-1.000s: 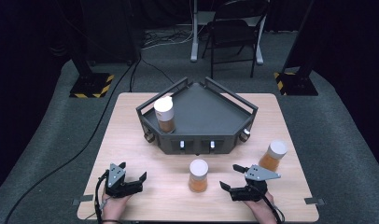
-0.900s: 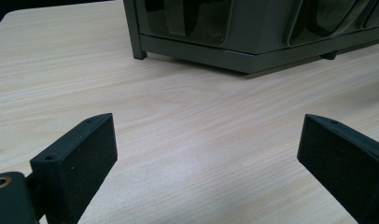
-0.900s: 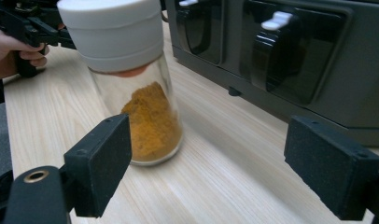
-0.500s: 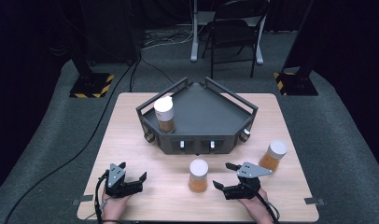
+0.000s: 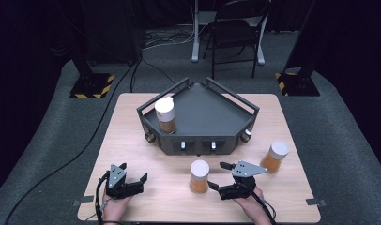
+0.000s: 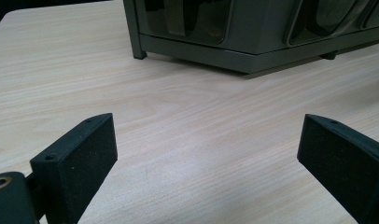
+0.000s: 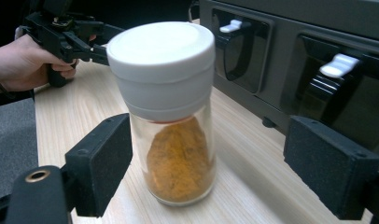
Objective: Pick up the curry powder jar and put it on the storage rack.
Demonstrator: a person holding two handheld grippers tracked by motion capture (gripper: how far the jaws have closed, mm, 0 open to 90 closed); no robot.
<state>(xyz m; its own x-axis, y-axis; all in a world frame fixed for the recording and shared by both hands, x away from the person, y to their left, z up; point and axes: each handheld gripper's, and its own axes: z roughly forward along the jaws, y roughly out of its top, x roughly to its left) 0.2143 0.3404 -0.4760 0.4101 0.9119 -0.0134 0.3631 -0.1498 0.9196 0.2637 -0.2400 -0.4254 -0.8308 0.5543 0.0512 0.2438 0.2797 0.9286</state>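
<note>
A glass jar of orange powder with a white lid [image 5: 199, 176] [image 7: 173, 116] stands on the wooden table [image 5: 179, 201] in front of the dark angular rack [image 5: 202, 112]. My right gripper [image 5: 217, 176] [image 7: 215, 168] is open just right of it. In the right gripper view the jar stands between the two pads, close to the left pad [image 7: 103, 163] and well apart from the right one. A second jar [image 5: 275, 157] stands at the right, and a third [image 5: 165, 115] sits on the rack's left side. My left gripper [image 5: 133, 171] [image 6: 206, 154] rests open and empty at the front left.
The rack's front face [image 7: 290, 70] has dark recesses with white levers and lies just behind the jar. Its base [image 6: 253, 46] stands beyond the left gripper. A person's hand with the left gripper [image 7: 61, 32] shows past the jar. A chair [image 5: 235, 33] stands on the floor behind the table.
My right gripper has moved left, away from the right-hand jar and up to the middle jar. The left gripper and all three jars have stayed in place.
</note>
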